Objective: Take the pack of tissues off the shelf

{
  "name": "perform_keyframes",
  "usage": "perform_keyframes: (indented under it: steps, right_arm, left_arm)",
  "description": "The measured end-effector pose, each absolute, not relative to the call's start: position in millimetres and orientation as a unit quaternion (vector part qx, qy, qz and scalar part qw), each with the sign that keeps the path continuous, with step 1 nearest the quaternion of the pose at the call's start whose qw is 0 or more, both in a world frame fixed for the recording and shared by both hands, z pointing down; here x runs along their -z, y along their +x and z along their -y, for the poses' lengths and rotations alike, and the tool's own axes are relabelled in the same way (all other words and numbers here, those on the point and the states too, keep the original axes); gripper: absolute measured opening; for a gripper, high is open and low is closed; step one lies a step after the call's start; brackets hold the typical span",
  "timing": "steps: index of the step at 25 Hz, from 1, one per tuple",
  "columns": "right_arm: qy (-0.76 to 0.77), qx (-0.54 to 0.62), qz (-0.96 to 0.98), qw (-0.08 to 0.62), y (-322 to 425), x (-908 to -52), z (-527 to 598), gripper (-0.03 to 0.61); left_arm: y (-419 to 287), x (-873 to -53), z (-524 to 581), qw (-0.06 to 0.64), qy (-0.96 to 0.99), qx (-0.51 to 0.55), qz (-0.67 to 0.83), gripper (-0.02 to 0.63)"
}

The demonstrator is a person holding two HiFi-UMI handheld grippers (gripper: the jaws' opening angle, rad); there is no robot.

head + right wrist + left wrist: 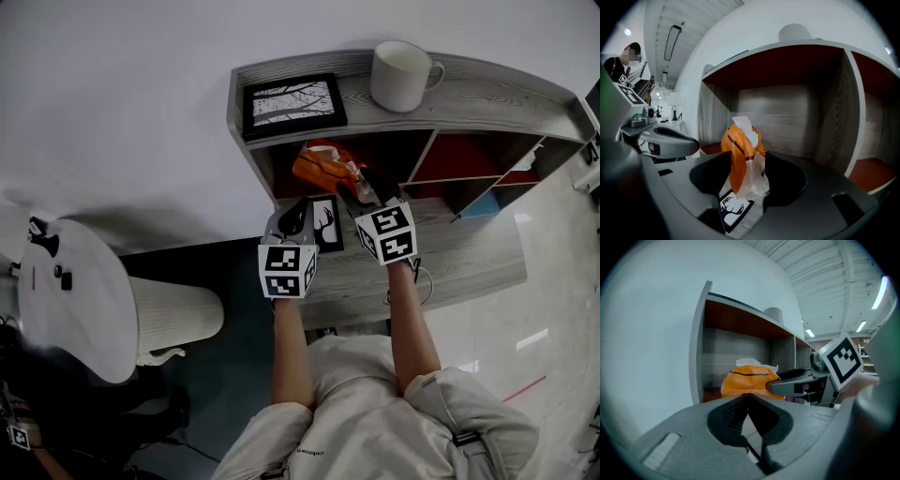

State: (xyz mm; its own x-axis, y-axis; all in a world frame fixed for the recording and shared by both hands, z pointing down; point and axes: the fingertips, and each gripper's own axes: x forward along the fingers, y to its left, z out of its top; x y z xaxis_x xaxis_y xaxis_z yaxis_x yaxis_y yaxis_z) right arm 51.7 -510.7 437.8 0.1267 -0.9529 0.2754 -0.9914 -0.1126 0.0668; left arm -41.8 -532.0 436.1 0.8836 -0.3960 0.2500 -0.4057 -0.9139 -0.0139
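The pack of tissues (pixel 323 164) is orange with a white tissue sticking out of it, and it sits at the front of the shelf's (pixel 469 94) left compartment. My right gripper (pixel 361 187) reaches in from the front. In the right gripper view the pack (pixel 743 154) stands between the two wide-set jaws, touching both, and its clear plastic end hangs down; the right gripper (pixel 745 173) is shut on it. My left gripper (pixel 298 217) hovers just left of it in front of the shelf, shut with nothing in it (pixel 744 397). The left gripper view shows the pack (pixel 747 380) beyond.
On top of the shelf are a white mug (pixel 403 75) and a framed picture (pixel 292 105). A small deer picture (pixel 326 225) lies on the lower ledge under the grippers. A round white table (pixel 75 300) and a ribbed white bin (pixel 178 314) stand to the left.
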Motion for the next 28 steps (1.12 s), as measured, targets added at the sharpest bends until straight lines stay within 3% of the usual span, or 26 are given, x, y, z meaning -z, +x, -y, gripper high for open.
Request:
perform_keyframes:
  steps: [8, 16, 28]
  right_arm:
    - [0.748, -0.088, 0.650, 0.104, 50, -441, 502, 0.118]
    - [0.764, -0.077, 0.635, 0.086, 53, -436, 493, 0.037]
    - [0.763, -0.057, 0.637, 0.090, 55, -418, 497, 0.020]
  left_arm:
    - [-44, -442, 525, 0.024, 0.971, -0.128, 0.201, 0.009]
    - [-47, -445, 519, 0.017, 0.971, -0.136, 0.196, 0.009]
    - [-55, -434, 530, 0.015, 0.967, -0.128, 0.217, 0.009]
